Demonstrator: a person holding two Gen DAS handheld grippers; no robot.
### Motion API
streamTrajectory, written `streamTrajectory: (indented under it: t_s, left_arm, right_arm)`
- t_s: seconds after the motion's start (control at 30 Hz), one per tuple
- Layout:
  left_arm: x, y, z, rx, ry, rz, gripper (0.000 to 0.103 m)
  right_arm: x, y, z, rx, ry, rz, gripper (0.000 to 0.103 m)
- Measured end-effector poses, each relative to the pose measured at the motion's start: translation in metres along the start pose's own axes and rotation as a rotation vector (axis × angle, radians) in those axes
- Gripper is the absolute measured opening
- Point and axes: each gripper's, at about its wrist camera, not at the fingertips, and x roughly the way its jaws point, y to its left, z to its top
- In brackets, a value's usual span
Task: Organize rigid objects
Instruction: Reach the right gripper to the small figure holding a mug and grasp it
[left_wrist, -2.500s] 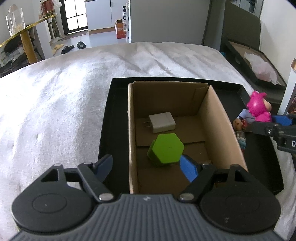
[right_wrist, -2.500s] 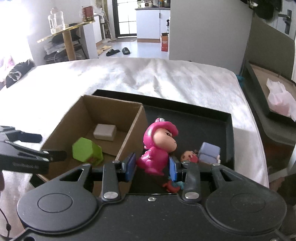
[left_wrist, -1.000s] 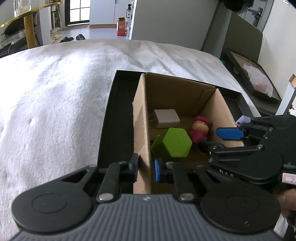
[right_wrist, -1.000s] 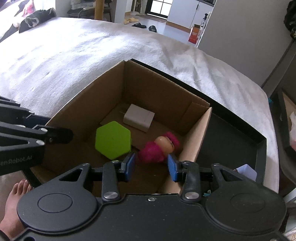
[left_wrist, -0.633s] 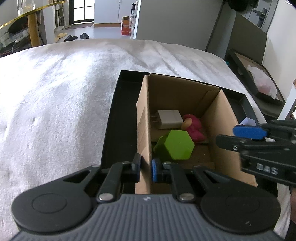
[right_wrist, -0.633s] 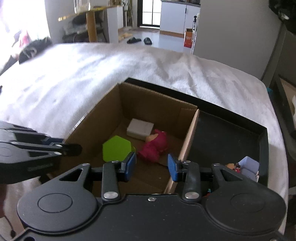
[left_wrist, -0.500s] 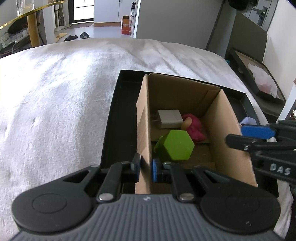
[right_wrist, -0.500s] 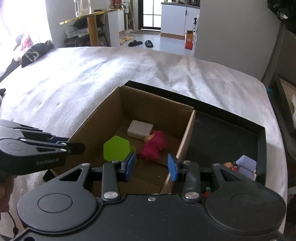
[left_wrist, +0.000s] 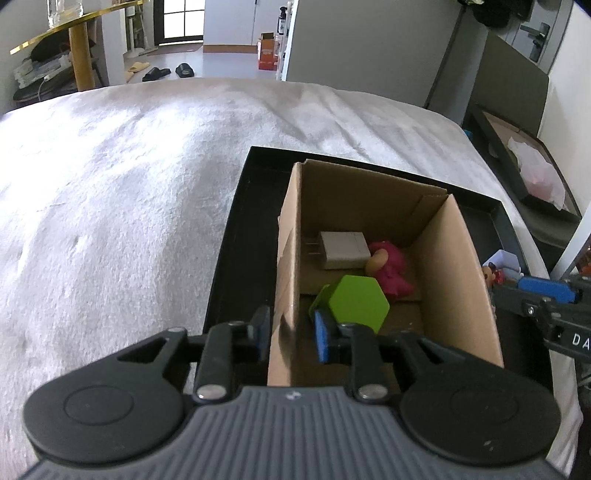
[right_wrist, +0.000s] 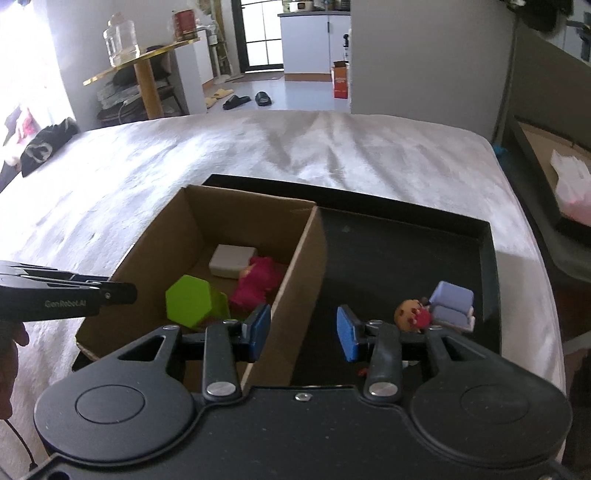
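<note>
**A:** Right, left gripper first — it's pitched steeply down at the near left corner of the cardboard box, one finger outside the left wall, the other inside.

**B:** And the jaws?

**A:** Opening as we speak. The box wall sits between the blue pads, but there's daylight on both sides — they aren't pressing on it, so nothing is held.

**B:** What about the right gripper?

**A:** Also angled down, over the box's right wall. Its jaws are opening too, a moderate gap. The left pad hangs on the box side of that wall and the right pad over the black tray. The wall's top edge runs up between them, untouched as far as I can see. Empty-handed.

**B:** So where are the objects?

**A:** Three are in the box. The green hexagonal block is nearest, just beyond the left gripper's inner pad. The white charger lies toward the far end, prongs pointing at the left wall. The pink figurine is on its side just beside the charger, between it and the right wall.

**B:** And outside?

**A:** On the tray floor, right of the box, there's a small doll with a round head and a pale lavender block just beside it — both near the tray's right rim. Tray and box rest on the white bedcover.
</note>
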Motion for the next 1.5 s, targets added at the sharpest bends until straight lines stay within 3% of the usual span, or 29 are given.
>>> streamTrajectory:
  t_s: [0.13, 0.23, 0.47, 0.67, 0.93, 1.27, 1.5]
  left_arm:
    - [0.0, -0.007, 0.001, 0.021, -0.01, 0.022, 0.05]
    - [-0.001, -0.012, 0.002, 0.034, -0.02, 0.033, 0.058]
    - [0.0, -0.026, 0.002, 0.103, -0.043, 0.067, 0.066]
    - [0.004, -0.035, 0.005, 0.125, -0.036, 0.103, 0.077]
    - [0.008, -0.035, 0.009, 0.101, -0.039, 0.141, 0.082]
    - [0.012, -0.038, 0.009, 0.102, -0.031, 0.17, 0.083]
    - [0.012, -0.039, 0.009, 0.097, -0.024, 0.168, 0.083]
  right_arm:
    - [0.001, -0.011, -0.006, 0.014, 0.008, -0.005, 0.042]
    - [0.004, -0.019, -0.01, 0.026, 0.009, -0.008, 0.047]
    - [0.01, -0.038, -0.019, 0.054, -0.002, -0.035, 0.067]
    - [0.021, -0.056, -0.025, 0.079, -0.009, -0.052, 0.073]
    - [0.035, -0.078, -0.029, 0.124, -0.028, -0.079, 0.072]
    - [0.056, -0.086, -0.043, 0.191, 0.04, -0.044, 0.067]
    - [0.064, -0.086, -0.053, 0.212, 0.09, -0.078, 0.041]
